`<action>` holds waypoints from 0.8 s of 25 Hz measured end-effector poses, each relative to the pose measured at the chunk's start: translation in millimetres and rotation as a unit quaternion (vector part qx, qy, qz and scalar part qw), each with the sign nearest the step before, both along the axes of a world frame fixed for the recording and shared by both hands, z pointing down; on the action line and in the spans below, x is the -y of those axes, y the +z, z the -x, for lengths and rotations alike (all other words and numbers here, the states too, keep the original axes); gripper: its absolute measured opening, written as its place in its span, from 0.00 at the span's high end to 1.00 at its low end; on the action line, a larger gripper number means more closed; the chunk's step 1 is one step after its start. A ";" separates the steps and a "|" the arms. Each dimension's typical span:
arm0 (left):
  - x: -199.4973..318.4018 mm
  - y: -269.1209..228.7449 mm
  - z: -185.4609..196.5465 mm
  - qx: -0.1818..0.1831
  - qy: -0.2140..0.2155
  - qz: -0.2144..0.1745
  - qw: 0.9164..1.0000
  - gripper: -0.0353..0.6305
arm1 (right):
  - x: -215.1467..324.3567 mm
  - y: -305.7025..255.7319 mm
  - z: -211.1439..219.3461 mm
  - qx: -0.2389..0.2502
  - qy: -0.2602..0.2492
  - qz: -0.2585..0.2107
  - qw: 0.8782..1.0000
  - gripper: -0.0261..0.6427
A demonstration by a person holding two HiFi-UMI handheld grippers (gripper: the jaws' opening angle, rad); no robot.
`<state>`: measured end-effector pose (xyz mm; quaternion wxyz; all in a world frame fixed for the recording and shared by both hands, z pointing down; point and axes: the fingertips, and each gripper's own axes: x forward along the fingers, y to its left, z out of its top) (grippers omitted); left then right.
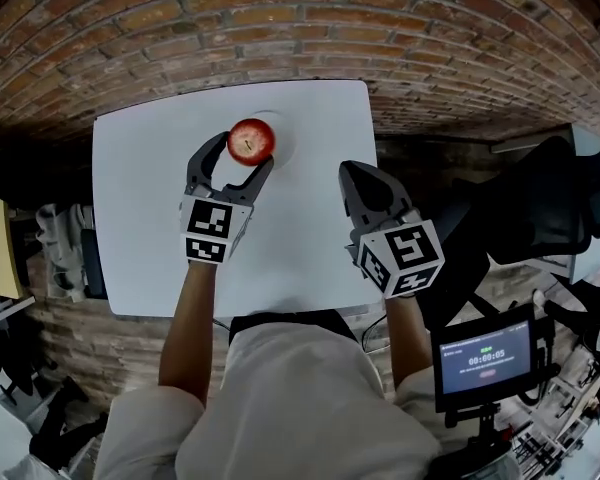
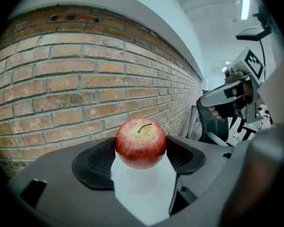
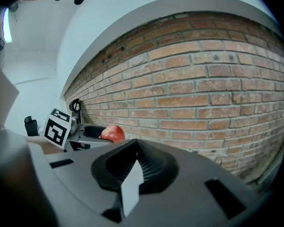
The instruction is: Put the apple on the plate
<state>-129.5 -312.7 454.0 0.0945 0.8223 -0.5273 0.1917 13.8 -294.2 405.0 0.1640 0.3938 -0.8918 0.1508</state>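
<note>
A red apple [image 1: 251, 140] sits between the tips of my left gripper [image 1: 248, 149], whose pads touch it on both sides. It is over the left part of a white plate [image 1: 285, 140] at the far middle of the white table [image 1: 140, 218]; I cannot tell whether it rests on the plate. In the left gripper view the apple [image 2: 140, 143] fills the gap between the two black pads [image 2: 92, 164], stem up. My right gripper [image 1: 351, 171] hovers shut and empty over the table's right side. From the right gripper view [image 3: 135, 150] the apple [image 3: 112, 133] shows at the left.
A brick wall [image 1: 310, 28] runs just behind the table's far edge. A black chair [image 1: 540, 208] stands to the right, and a small screen on a stand [image 1: 485, 356] is at the near right. Cluttered shelving [image 1: 60, 248] lies left of the table.
</note>
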 end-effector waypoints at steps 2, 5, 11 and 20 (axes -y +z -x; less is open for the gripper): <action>6.0 10.8 -0.6 0.000 0.005 0.009 1.000 0.43 | 3.0 4.7 0.5 -0.001 0.004 0.006 1.000 0.96; 13.0 26.0 -1.9 -0.001 0.013 0.023 1.000 0.43 | 6.5 9.0 2.8 0.000 0.009 0.011 1.000 0.96; 28.1 54.4 -6.6 0.002 0.026 0.045 0.999 0.43 | 15.9 16.6 -1.4 0.000 0.023 0.020 1.000 0.96; 40.5 90.0 -7.6 -0.004 0.031 0.073 0.997 0.43 | 27.4 32.5 -2.1 -0.019 0.027 0.030 0.999 0.96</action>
